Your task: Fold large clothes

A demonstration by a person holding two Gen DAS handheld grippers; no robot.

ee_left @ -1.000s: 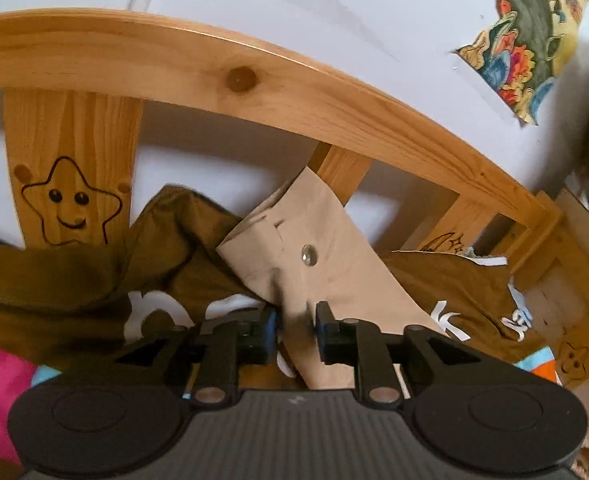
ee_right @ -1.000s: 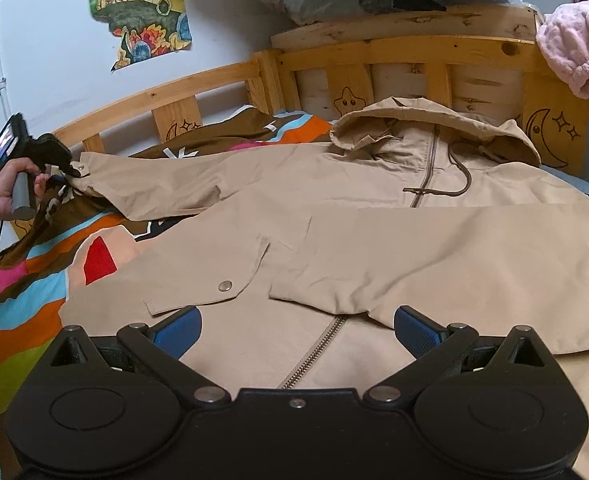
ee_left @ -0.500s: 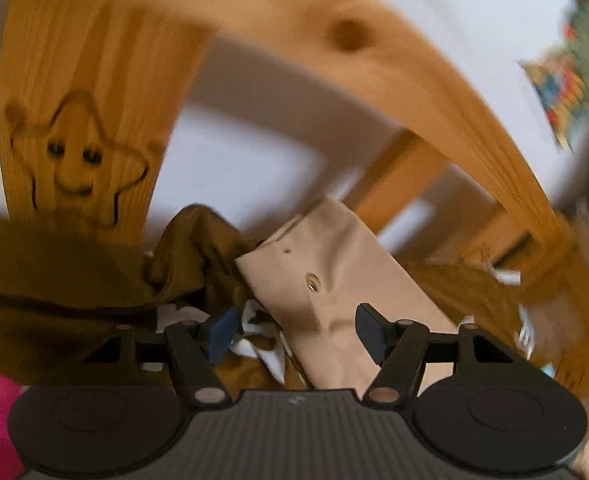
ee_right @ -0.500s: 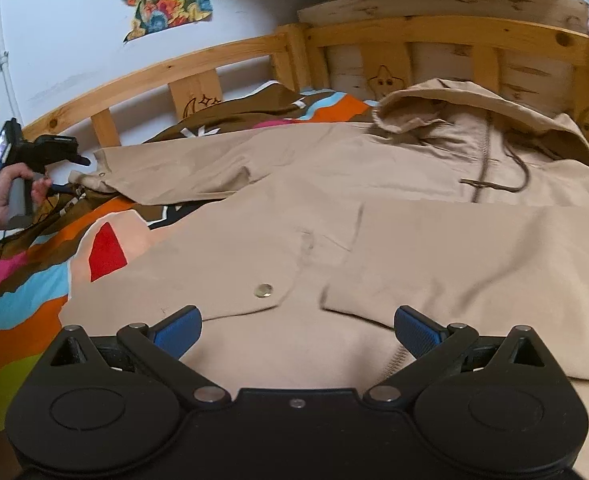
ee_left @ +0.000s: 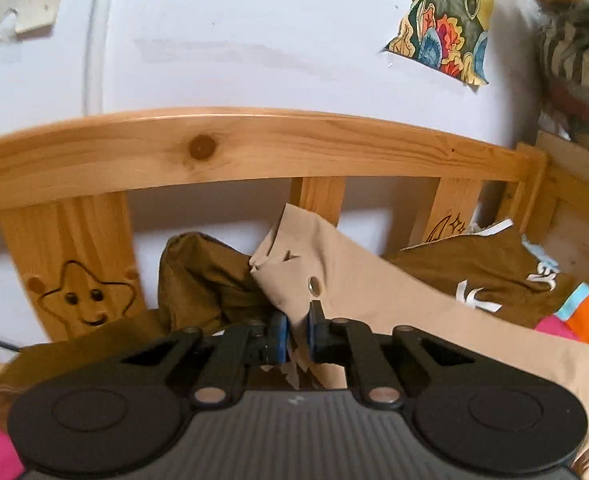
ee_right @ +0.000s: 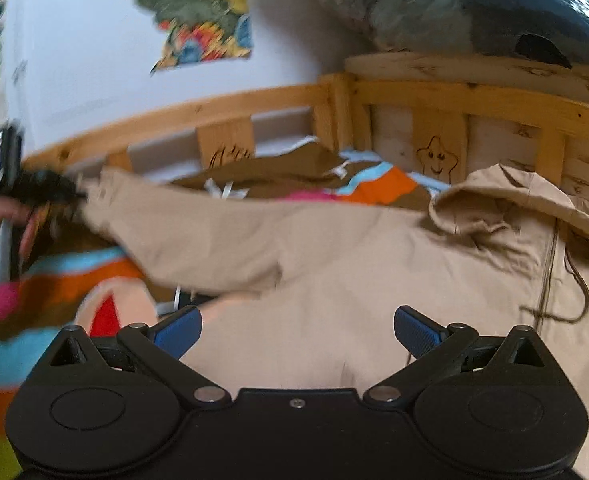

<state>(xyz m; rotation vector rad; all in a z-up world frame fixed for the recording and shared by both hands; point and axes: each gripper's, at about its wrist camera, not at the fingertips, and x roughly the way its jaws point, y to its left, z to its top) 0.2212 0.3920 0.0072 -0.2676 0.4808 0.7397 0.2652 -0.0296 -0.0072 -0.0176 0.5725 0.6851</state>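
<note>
the beige hooded jacket (ee_right: 334, 264) lies spread on the bed, hood (ee_right: 506, 196) toward the wooden headboard (ee_right: 474, 100), one sleeve stretched out toward the side rail (ee_left: 254, 148). the left tool (ee_left: 297, 334) is closing on the sleeve cuff (ee_left: 294, 268), just below its metal snap (ee_left: 314, 285); cloth sits between the blue pads and they appear to pinch it. the right tool (ee_right: 297, 332) hovers over the jacket body with its fingers wide apart, holding nothing. step in hand, as judged: secure the cuff, then carry the sleeve across the body. confirm that both cuff layers are caught before lifting. keep the brown blanket (ee_left: 206, 276) out of the grip. lift the sleeve clear, then lay it flat across the chest. use the right tool to hold the body down so it does not drag.
</note>
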